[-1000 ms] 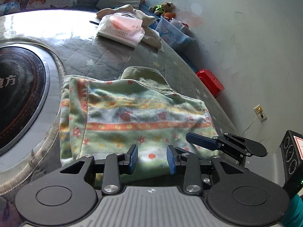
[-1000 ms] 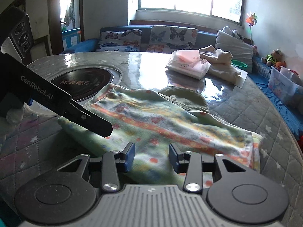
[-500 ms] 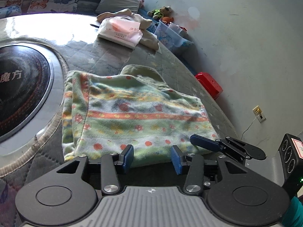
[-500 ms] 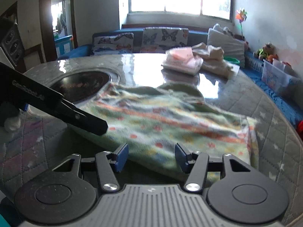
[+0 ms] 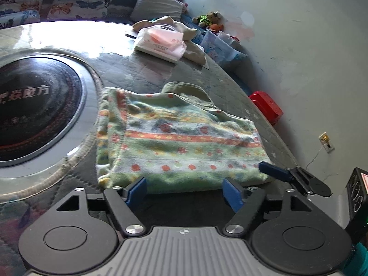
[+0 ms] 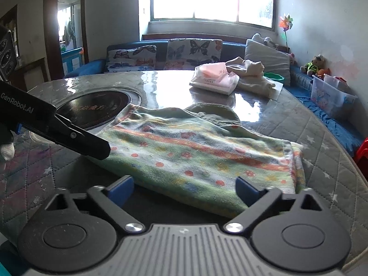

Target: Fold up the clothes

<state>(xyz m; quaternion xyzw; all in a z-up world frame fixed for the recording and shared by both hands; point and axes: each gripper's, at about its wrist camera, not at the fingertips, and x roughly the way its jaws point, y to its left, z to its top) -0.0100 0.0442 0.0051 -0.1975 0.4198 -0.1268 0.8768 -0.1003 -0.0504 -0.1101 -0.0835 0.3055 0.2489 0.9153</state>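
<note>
Floral garment (image 5: 184, 142) lies flat on the quilted table (image 5: 147, 73), near its front edge, between the inset black hob (image 5: 34, 105) on the left and the table's right-hand rim. It reads as already folded: a doubled layer shows along its left side, and the outline is a tidy rectangle. An olive-green piece (image 5: 186, 89) pokes out from under its far edge (part of the same garment or a 2nd one, cannot tell). Judgement: at least 1 fold done; a further fold, or setting it aside, may remain.

Left gripper (image 5: 185, 189): fingers spread wide, empty, held just short of the garment's near edge, touching nothing.

Right gripper (image 6: 185, 189): also spread wide, empty, just short of the near right-hand part of the garment.

Far right of the table: a pink packet (image 6: 215, 77) and beige cloth (image 6: 250, 73), untouched.
</note>
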